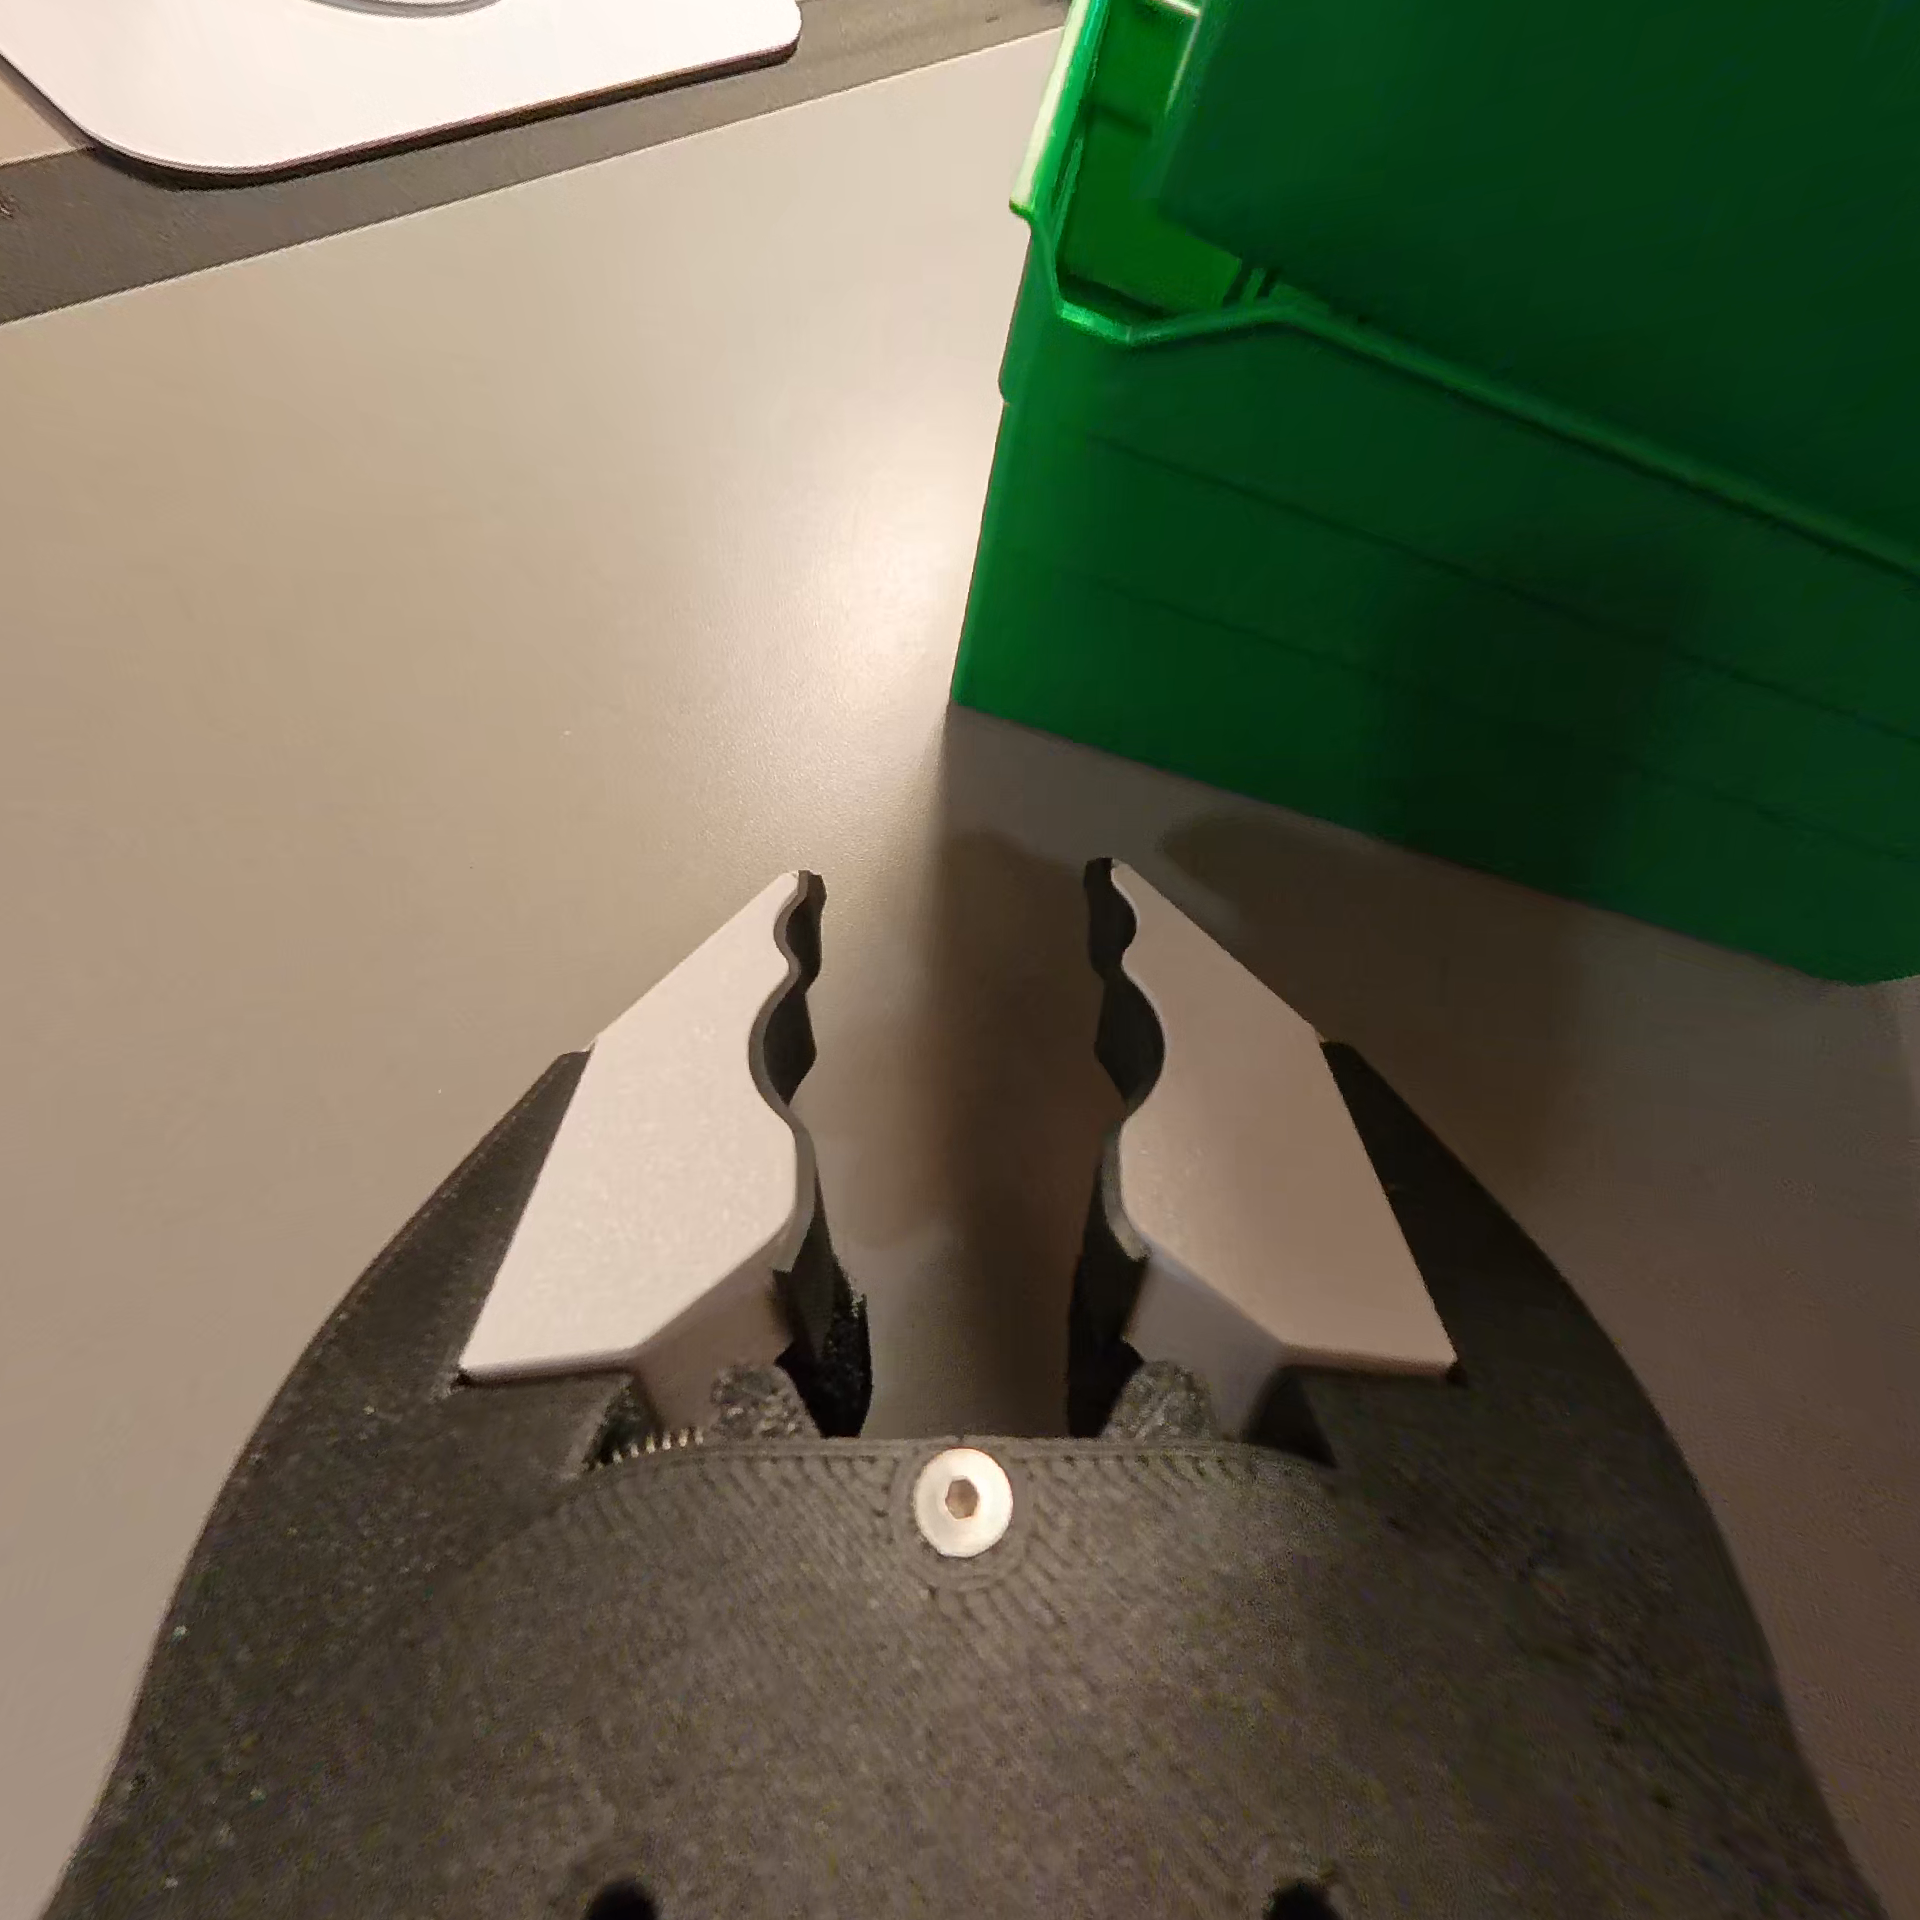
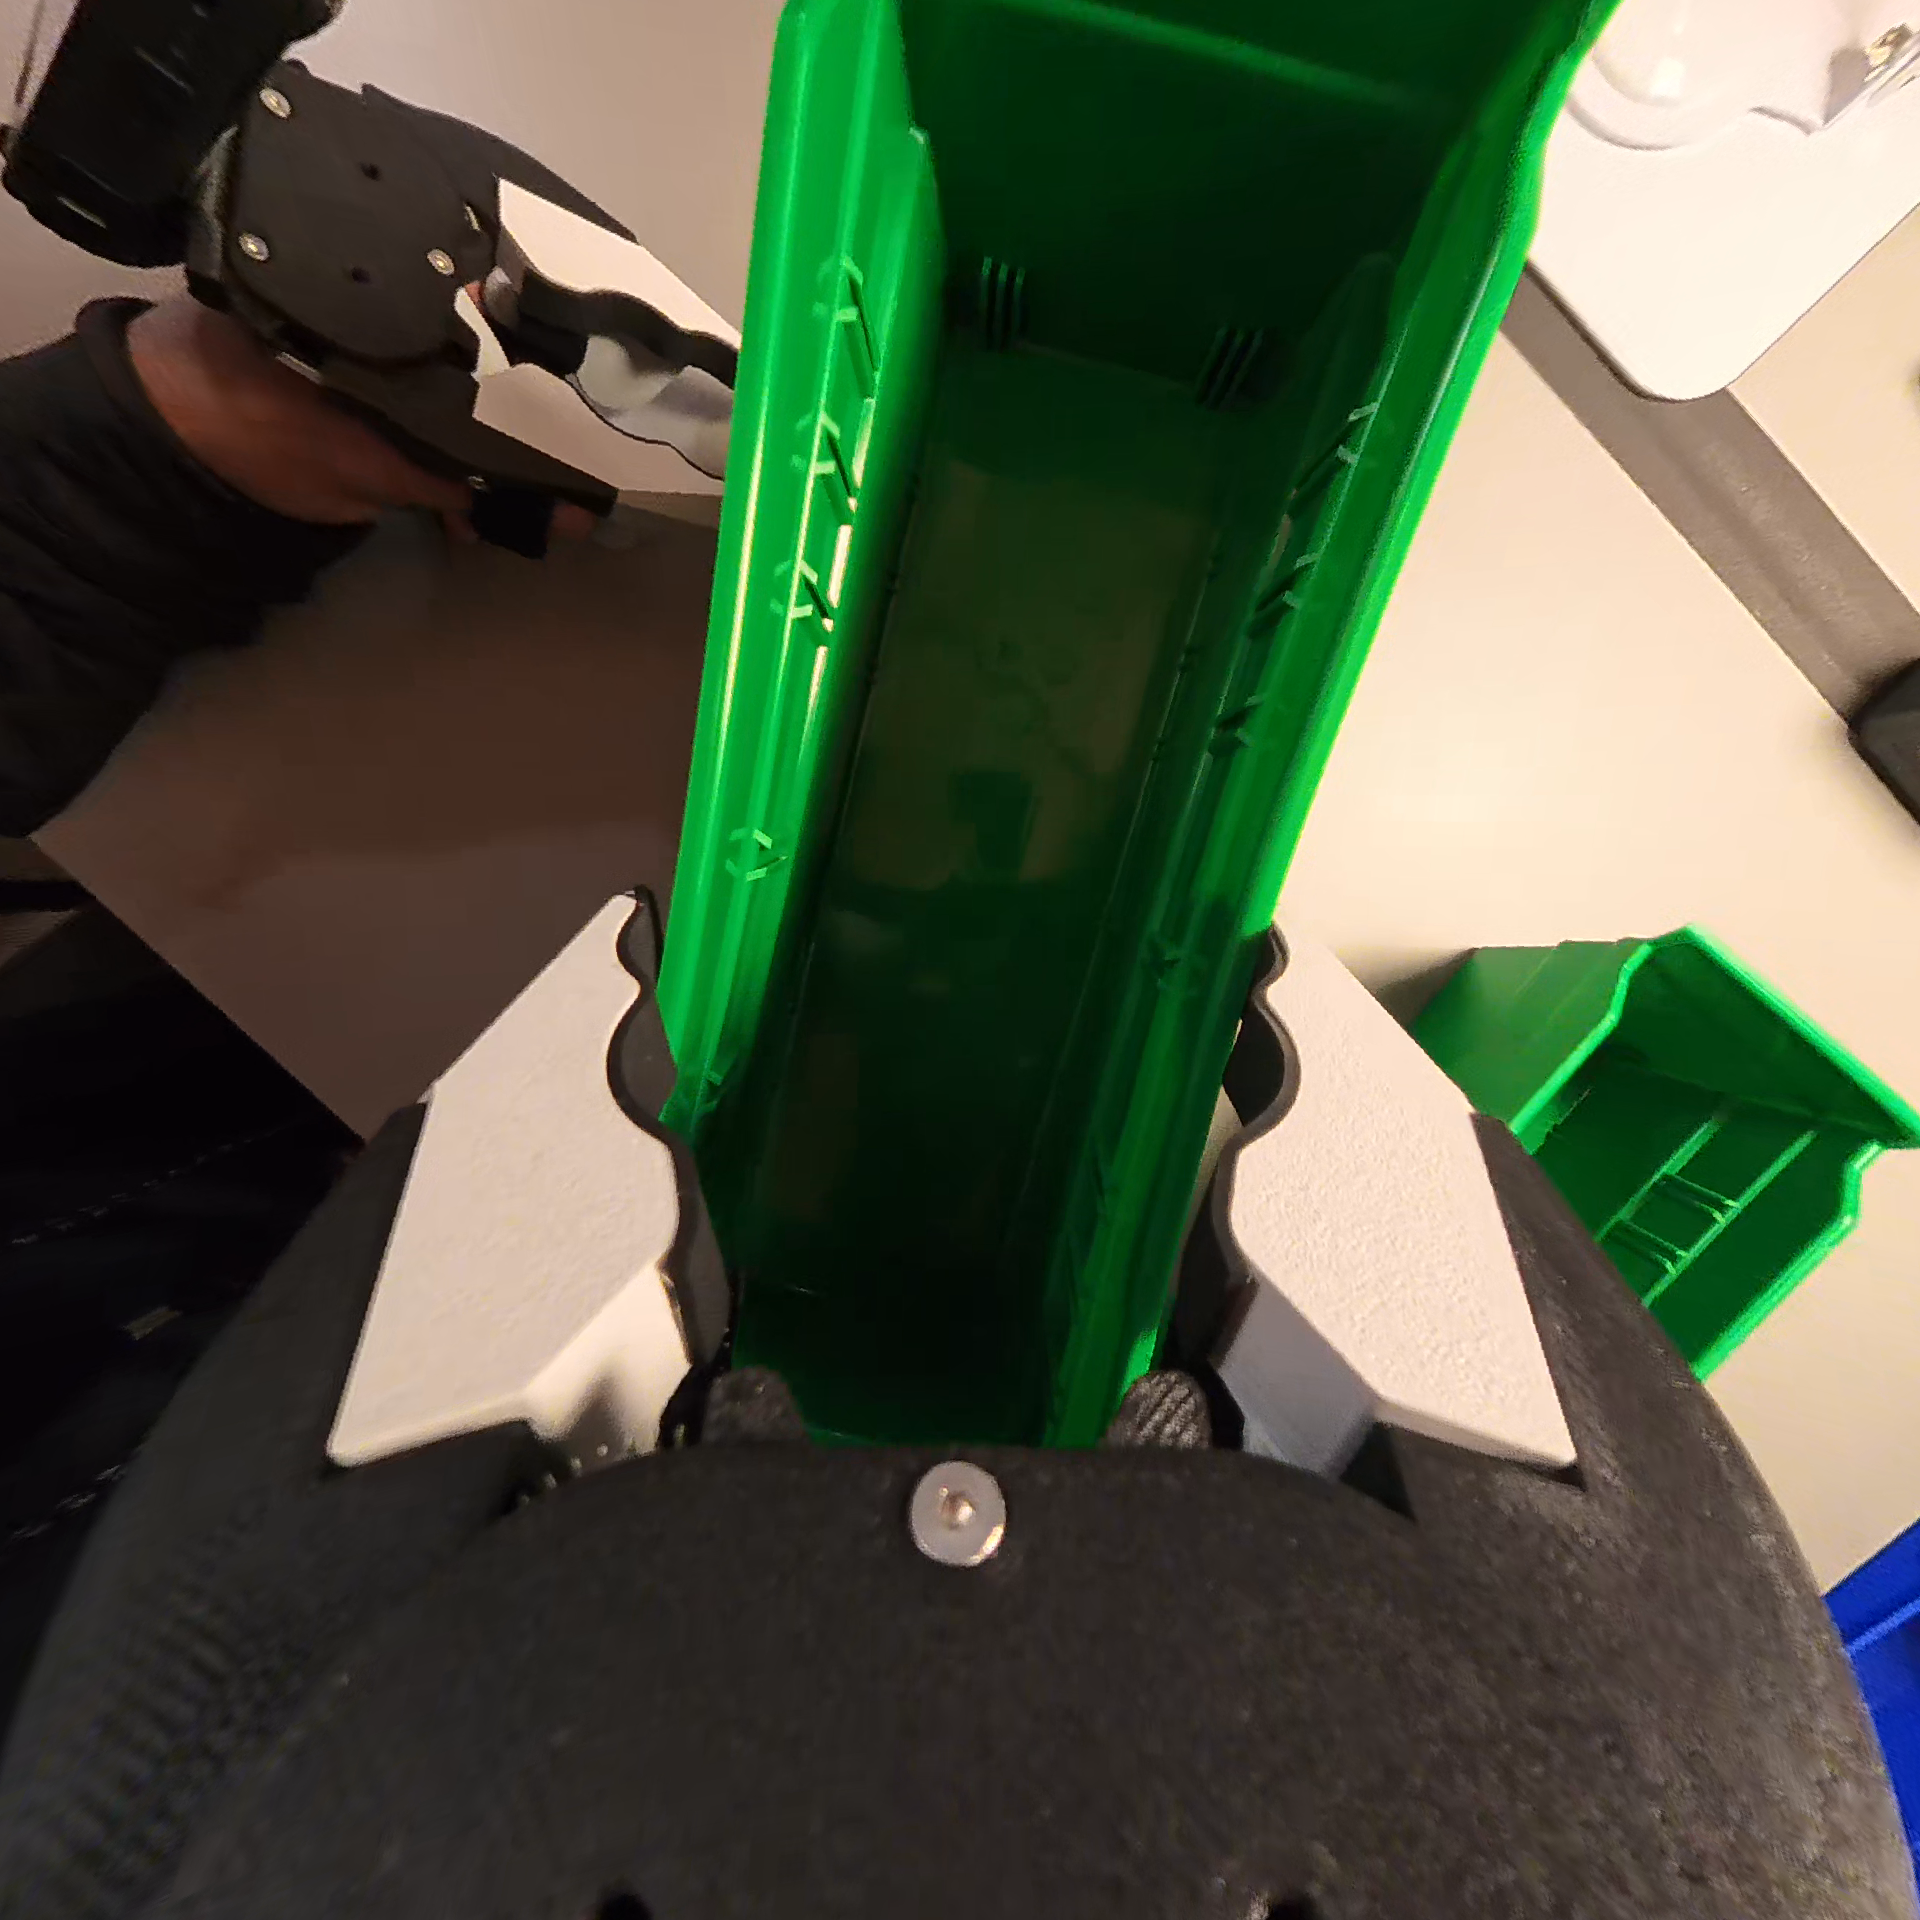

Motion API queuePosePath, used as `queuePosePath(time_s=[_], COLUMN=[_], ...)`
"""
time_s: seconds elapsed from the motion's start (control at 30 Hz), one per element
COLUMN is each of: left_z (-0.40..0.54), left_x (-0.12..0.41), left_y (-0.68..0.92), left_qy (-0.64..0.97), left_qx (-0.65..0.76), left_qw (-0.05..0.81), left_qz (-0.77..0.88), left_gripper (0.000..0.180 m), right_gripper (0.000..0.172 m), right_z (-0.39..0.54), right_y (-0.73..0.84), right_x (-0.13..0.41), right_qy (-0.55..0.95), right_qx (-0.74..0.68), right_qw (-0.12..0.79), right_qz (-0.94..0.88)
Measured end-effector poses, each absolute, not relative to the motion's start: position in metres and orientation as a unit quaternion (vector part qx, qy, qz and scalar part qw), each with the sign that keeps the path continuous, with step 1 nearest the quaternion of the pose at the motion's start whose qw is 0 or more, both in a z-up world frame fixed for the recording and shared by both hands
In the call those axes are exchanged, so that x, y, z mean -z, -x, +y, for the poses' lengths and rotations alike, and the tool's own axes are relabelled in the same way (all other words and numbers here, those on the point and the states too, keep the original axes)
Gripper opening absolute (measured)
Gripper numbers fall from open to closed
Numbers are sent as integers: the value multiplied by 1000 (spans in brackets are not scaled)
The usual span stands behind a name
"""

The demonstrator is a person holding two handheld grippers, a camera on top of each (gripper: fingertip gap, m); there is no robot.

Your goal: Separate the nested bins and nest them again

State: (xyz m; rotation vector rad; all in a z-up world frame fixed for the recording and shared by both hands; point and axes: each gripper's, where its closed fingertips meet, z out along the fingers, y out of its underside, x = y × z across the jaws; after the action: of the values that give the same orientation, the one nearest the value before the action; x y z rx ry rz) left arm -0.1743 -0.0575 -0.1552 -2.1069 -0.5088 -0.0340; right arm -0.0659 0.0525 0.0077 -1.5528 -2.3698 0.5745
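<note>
My right gripper (image 2: 956, 925) is shut wide on a long green bin (image 2: 1039, 623). Its pads (image 2: 644, 1039) press on the bin's two long sides near its near end, and the bin's open top faces the camera. In the left wrist view a green bin (image 1: 1455, 675) stands on the table (image 1: 468, 623) at the upper right. A second green bin (image 1: 1558, 156) sits tilted in its top. My left gripper (image 1: 956, 878) is open and empty, low over the table just left of the bins. It also shows in the right wrist view (image 2: 717, 405), beside the bin's left wall.
Another green bin (image 2: 1683, 1143) lies on the table at the right. A blue object (image 2: 1881, 1652) shows at the lower right edge. A white flat object (image 1: 312, 73) lies at the back left and another white object (image 2: 1714, 208) at the upper right. A dark sleeve (image 2: 104, 520) is on the left.
</note>
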Motion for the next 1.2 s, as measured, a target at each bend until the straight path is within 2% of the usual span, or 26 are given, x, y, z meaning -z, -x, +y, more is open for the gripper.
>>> queuePosePath(time_s=[0.43, 0.5, 0.6, 0.73, 0.77, 0.8, 1.0, 1.2], left_z=[-55, -49, -42, -55, -62, -71, -152, -212], left_x=[151, 141, 113, 78, 79, 82, 117, 119], left_y=[166, 147, 121, 125, 132, 139, 189, 214], left_qy=[858, 854, 814, 733, 730, 729, 714, 681], left_qx=[34, 60, 118, 208, 207, 200, 137, 76], left_qw=[477, 502, 564, 633, 632, 632, 591, 594], left_qz=[-187, -122, -74, -137, -156, -174, -349, -422], left_gripper=[53, 63, 63, 62, 56, 61, 60, 57], right_gripper=[110, 110, 110, 110, 110, 110, 110, 110], right_z=[29, 16, -9, -47, -57, -66, -109, -128], right_y=[54, 54, 53, 57, 59, 61, 73, 79], right_x=[-51, -54, -55, -49, -48, -46, -13, 28], right_qy=[503, 494, 476, 452, 447, 443, 435, 448], right_qx=[-177, -177, -181, -194, -200, -205, -229, -232], right_qw=[150, 147, 140, 129, 129, 129, 97, 64], right_qz=[-832, -839, -849, -861, -862, -863, -866, -861])
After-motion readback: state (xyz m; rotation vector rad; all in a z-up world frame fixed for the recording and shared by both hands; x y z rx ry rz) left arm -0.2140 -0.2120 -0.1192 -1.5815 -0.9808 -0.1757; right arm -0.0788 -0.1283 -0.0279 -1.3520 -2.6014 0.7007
